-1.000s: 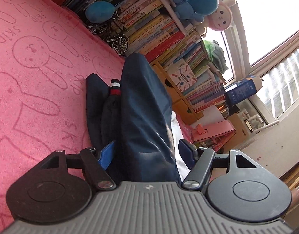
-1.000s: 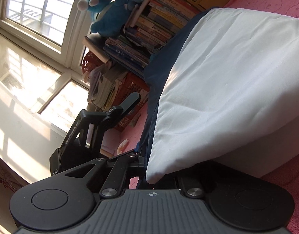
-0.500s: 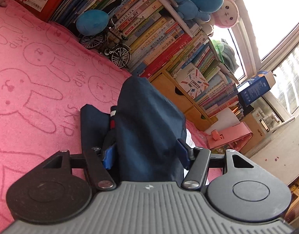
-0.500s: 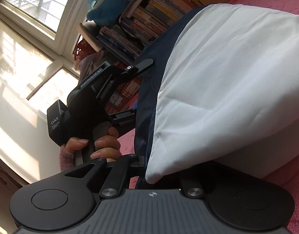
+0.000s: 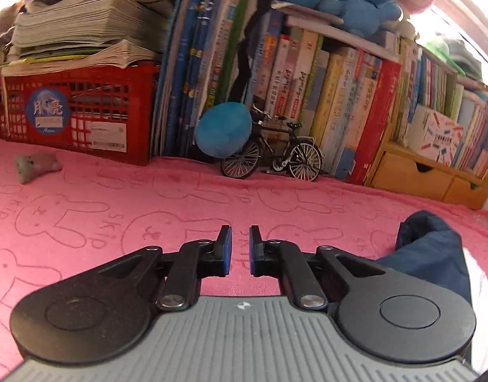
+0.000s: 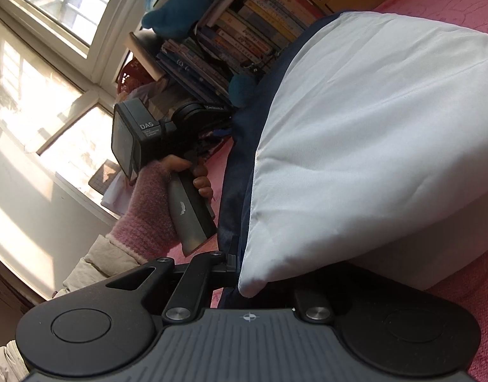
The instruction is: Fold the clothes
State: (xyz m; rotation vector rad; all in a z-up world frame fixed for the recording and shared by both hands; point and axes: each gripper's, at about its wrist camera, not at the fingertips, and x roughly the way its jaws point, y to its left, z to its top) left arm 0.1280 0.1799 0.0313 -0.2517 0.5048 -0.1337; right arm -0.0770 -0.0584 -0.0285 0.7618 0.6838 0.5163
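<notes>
A navy garment with a white lining hangs bunched over the pink rabbit-print blanket. My right gripper is shut on the garment's lower edge, and the white cloth hides its fingertips. In the left wrist view only a navy fold of the garment shows at the far right, apart from the fingers. My left gripper hovers low over the blanket, its blue pads a narrow slit apart with nothing between them. A hand in a pink sleeve holds that gripper's handle beside the garment.
Behind the blanket stand a red crate under stacked paper, rows of books, a model bicycle, a blue plush ball and wooden drawers. A small grey toy lies at the left.
The left gripper has let go of the navy garment, swung left away from it and closed its fingers. The right gripper keeps its hold on the garment.
</notes>
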